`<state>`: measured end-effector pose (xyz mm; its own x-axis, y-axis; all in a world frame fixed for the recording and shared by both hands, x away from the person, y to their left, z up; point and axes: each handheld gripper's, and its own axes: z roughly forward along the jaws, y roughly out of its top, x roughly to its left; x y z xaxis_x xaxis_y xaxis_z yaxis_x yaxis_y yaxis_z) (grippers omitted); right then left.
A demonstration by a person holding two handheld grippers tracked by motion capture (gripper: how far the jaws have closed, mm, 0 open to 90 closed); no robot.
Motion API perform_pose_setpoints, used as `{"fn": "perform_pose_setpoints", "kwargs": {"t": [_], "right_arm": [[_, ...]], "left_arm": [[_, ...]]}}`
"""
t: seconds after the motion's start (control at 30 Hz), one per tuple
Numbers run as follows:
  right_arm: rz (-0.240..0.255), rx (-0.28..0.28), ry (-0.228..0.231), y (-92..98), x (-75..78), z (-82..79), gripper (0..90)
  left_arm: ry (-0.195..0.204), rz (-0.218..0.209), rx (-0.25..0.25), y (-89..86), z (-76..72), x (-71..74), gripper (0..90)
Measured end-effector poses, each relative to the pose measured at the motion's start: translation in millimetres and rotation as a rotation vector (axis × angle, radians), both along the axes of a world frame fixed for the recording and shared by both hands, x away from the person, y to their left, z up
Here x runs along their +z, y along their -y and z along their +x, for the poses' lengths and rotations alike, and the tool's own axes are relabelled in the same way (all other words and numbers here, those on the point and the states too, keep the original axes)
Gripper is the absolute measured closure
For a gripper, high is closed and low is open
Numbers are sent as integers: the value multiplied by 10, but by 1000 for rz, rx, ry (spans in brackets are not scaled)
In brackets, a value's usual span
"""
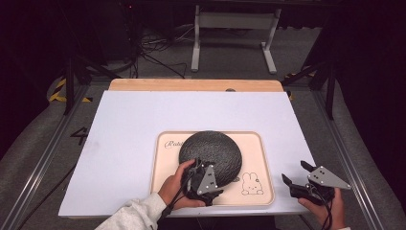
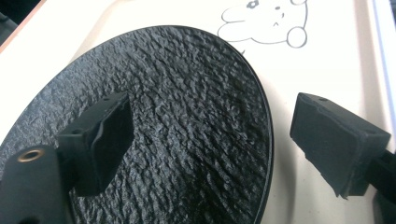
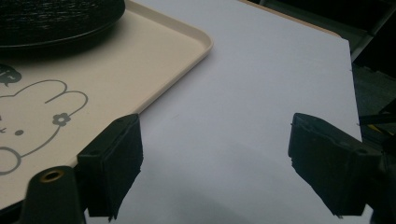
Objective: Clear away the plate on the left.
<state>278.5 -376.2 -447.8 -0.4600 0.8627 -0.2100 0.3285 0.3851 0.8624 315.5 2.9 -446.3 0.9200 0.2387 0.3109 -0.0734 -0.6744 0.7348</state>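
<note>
Left gripper [image 2: 210, 140]: fingers [image 2: 105, 140] spread wide, nothing pinched between them. In the left gripper view one finger hangs over the rough black top of the plate [image 2: 187, 130]; the other sits off the plate's rim, over bare tray [image 2: 327, 56]. Whether either finger touches the plate cannot be told. In the high view this gripper [image 1: 203, 179] sits at the plate's [image 1: 210, 151] 6 o'clock edge, held by the person's left hand [image 1: 174, 189], a pale sleeve [image 1: 134, 215] behind it.

Right gripper [image 3: 212, 163]: fingers [image 3: 112, 163] also spread wide, holding nothing. In the right gripper view one finger is at the tray's [image 3: 154, 70] edge, the other over the white table [image 3: 261, 84]. In the high view this gripper [image 1: 299, 175] is at the table's [image 1: 143, 115] 4 o'clock corner, well apart from the plate, held by the right hand [image 1: 328, 206].

Plate: round, black, rough-textured, lying domed side up on the beige tray [image 1: 258, 191], toward the tray's 11 o'clock part. It covers part of a script word printed at the tray's 10 o'clock corner.

Tray: rectangular, rounded corners, set on the near half of the table. A line-drawn rabbit [image 1: 251, 184] is printed at its 5 o'clock corner, just beside the plate's rim.

Table: white sheet over a wooden board [image 1: 191, 85], whose edge shows at 12 o'clock. Beyond it: grey floor, cables and a white metal stand [image 1: 234, 24].
</note>
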Motion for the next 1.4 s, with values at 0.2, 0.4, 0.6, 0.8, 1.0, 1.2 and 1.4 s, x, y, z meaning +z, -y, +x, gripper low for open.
{"fn": "perform_pose_setpoints", "kwargs": {"t": [0.2,0.4,0.6,0.8,1.0,1.2,1.4], "right_arm": [[1,1,-1,1,0,0,179],[3,2,-2,1,0,0,179],[3,3,-1,-1,0,0,180],[2,2,0,1,1,-1,179],[2,2,3,3,3,-2,180],[3,5,2,0,2,-2,179],[3,5,2,0,1,-2,179]], "left_arm": [[-10,-14,-2,-37,9,45,134],[17,-25,9,-98,34,111,130],[69,-38,44,-238,109,230,128],[78,-47,71,-347,164,279,128],[102,-29,98,-439,239,289,129],[92,-4,117,-524,280,293,126],[96,52,130,-596,339,275,121]]}}
